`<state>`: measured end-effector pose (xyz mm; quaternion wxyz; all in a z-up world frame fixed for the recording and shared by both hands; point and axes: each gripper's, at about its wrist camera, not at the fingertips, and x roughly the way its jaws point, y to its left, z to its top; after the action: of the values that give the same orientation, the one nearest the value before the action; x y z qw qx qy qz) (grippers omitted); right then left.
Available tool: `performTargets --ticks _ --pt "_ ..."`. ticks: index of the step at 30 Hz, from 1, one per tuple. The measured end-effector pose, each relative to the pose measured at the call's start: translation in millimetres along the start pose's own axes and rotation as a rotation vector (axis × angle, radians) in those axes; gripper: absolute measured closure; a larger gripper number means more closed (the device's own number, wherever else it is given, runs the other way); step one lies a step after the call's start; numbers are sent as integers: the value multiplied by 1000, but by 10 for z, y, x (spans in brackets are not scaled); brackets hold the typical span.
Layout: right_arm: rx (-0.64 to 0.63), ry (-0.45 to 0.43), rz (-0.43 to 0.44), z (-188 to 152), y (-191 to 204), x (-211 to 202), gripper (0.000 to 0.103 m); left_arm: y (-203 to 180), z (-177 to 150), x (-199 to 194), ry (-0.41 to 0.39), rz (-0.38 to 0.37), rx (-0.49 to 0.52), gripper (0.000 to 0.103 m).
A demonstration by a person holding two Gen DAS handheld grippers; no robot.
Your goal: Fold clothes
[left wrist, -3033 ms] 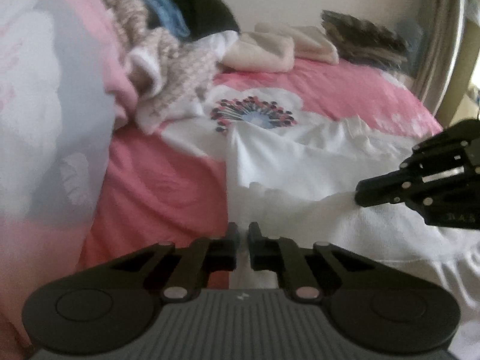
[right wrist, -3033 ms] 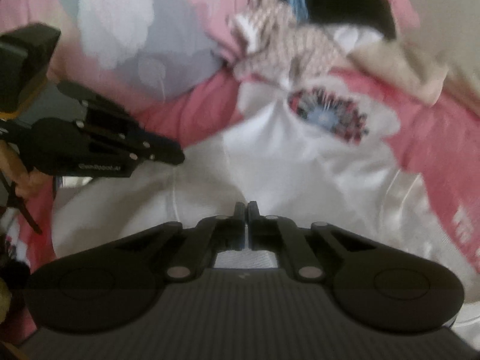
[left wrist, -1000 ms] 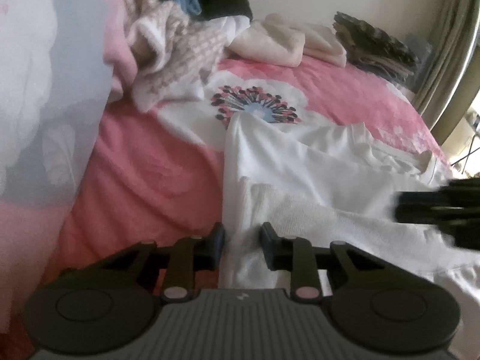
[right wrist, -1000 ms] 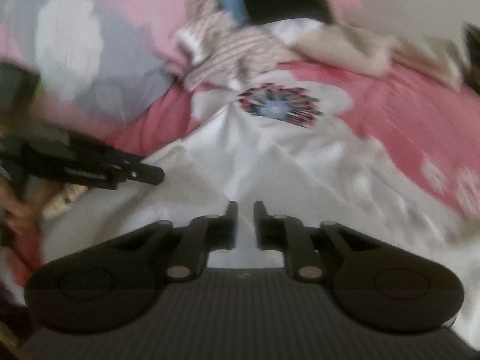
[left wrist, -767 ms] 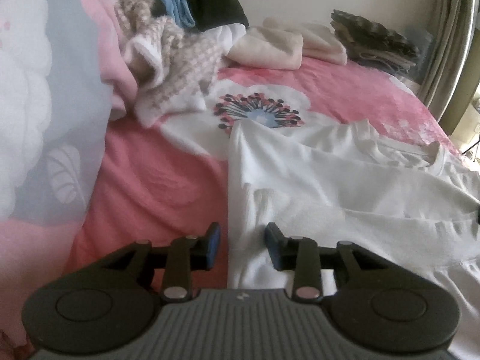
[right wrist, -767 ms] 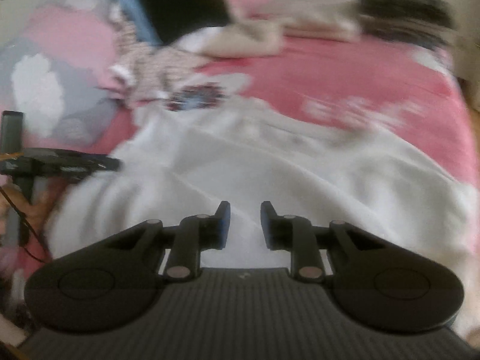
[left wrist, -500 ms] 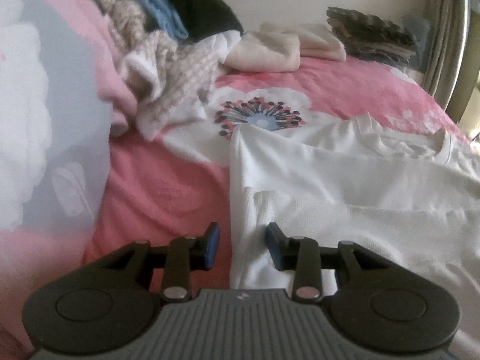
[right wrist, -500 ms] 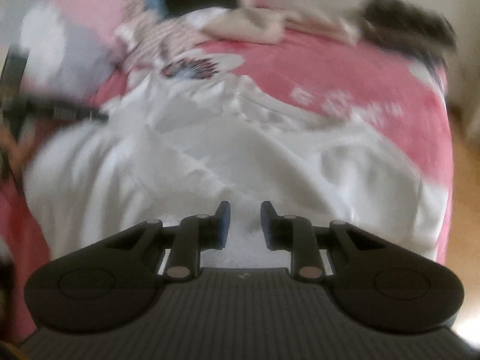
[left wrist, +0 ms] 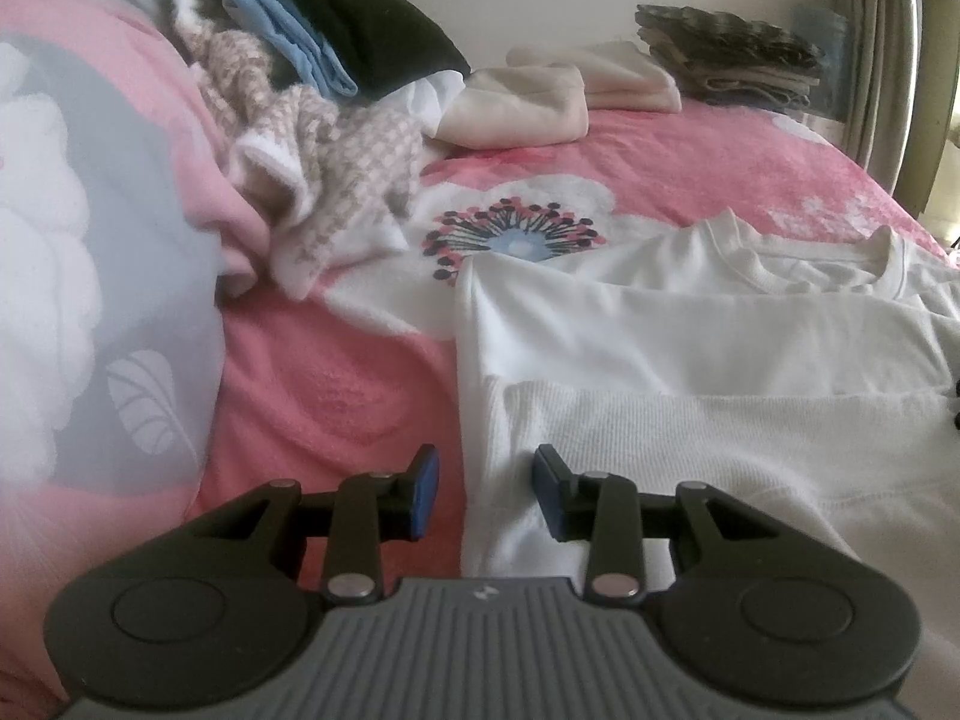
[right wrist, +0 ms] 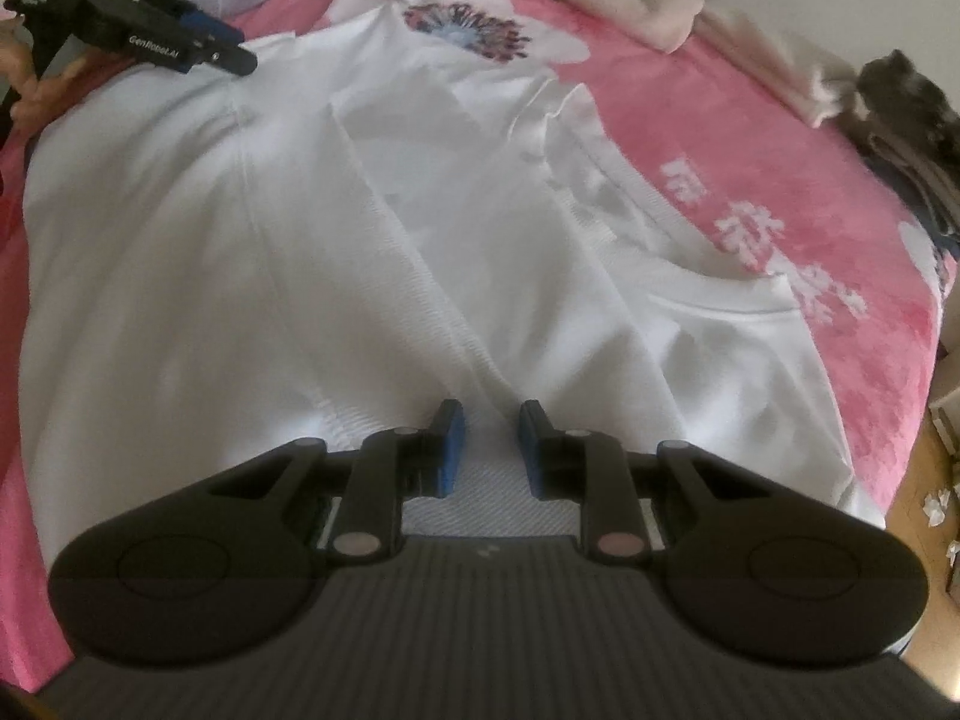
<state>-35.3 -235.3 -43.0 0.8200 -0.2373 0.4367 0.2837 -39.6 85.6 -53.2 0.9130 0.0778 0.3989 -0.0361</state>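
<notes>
Pink fleece, the bedspread (left wrist: 336,396) with its big white flower print, filled most of what I saw, and it carried everything else. Across it lay the white sweatshirt (right wrist: 300,252), spread flat and partly folded, one sleeve doubled over the body, its neck opening toward the far right side of the bed. Behind it, against the wall, sat a loose heap of unfolded clothes (left wrist: 312,120): a checked knit, something blue, something black. Beside that heap rested a folded cream stack (left wrist: 522,105), and farther right a folded dark patterned stack (left wrist: 726,57).

My left gripper (left wrist: 486,495) hung over the sweatshirt's left edge, where white cloth met pink. Its jaws had just been opening and stood apart, one blue pad over the bedspread, the other over the ribbed hem, pinching nothing.

My right gripper (right wrist: 485,450) pointed down at the sweatshirt's near edge. Its jaws had just been closing, yet a gap remained between the pads with only flat cloth below them, so nothing was gripped. Whether either touched the fabric I could not tell.
</notes>
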Motion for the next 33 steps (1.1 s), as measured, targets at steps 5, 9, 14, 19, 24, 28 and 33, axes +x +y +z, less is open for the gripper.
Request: performTargets --ticks 5,9,14,19,24,28,33 --pt "44 -36 -1 22 -22 -97 101 17 -5 -3 -2 -6 -3 66" --pt "58 -105 -81 17 -12 -206 102 13 -13 -5 -2 -7 -8 66" --pt "113 -99 -160 -52 -27 -8 100 13 -8 -13 -1 -8 -8 66" --pt "380 -238 -160 -237 -96 -367 92 36 -16 -16 4 -7 -14 64" --pt "439 -223 -158 -532 96 -656 92 16 -3 9 1 -4 -9 64" --pt "509 -187 -198 -723 31 -659 92 14 -17 7 1 -1 -10 64" --pt "541 -234 -306 -773 -113 -763 92 18 -13 -16 1 3 -7 64"
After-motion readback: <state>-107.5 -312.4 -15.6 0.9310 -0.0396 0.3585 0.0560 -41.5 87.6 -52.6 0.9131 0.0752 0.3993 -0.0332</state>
